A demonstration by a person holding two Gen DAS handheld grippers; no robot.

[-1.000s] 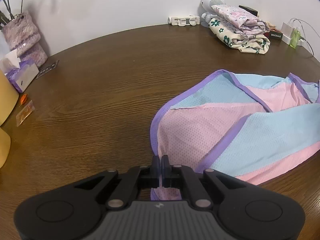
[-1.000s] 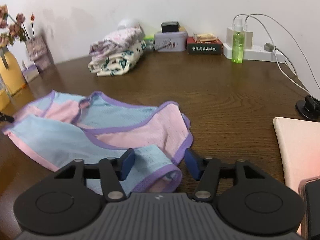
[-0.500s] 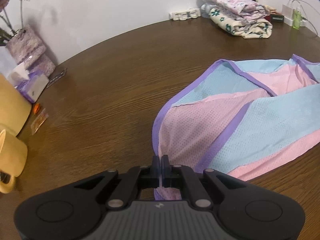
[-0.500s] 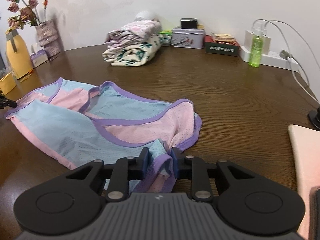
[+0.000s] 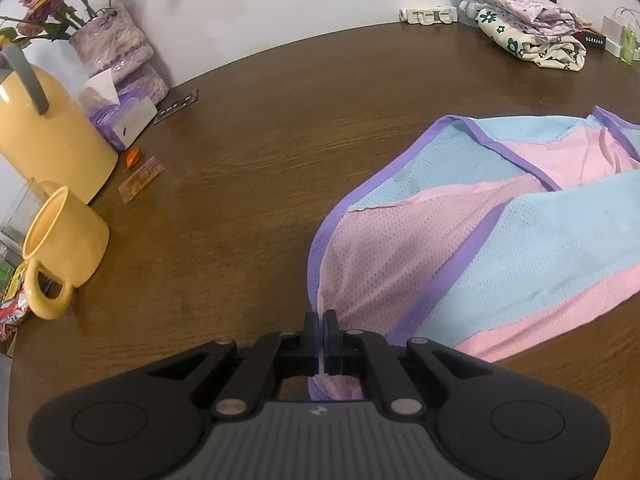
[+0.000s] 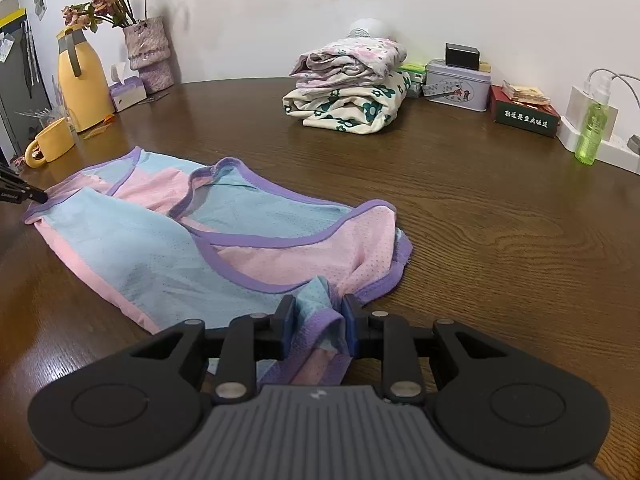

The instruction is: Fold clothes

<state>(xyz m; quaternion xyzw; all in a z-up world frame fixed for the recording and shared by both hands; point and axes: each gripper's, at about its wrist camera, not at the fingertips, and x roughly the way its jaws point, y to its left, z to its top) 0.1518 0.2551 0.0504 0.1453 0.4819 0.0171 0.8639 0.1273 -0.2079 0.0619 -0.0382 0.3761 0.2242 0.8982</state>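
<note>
The thin, limp mesh vest [image 6: 208,240] sags between both grippers, left gripper [image 5: 323,330] and right gripper [image 6: 318,318], each with jaws clamped on opposite purple-bound hems, likely its surest holds.

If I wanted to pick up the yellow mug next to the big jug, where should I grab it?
Grab the yellow mug by its handle. The mug lies tipped on its side, open mouth up and away, and the handle loop sticks out toward the table's near edge, with nothing in front of it. Come in from that near side and pinch the loop with a hand-held gripper.
</note>
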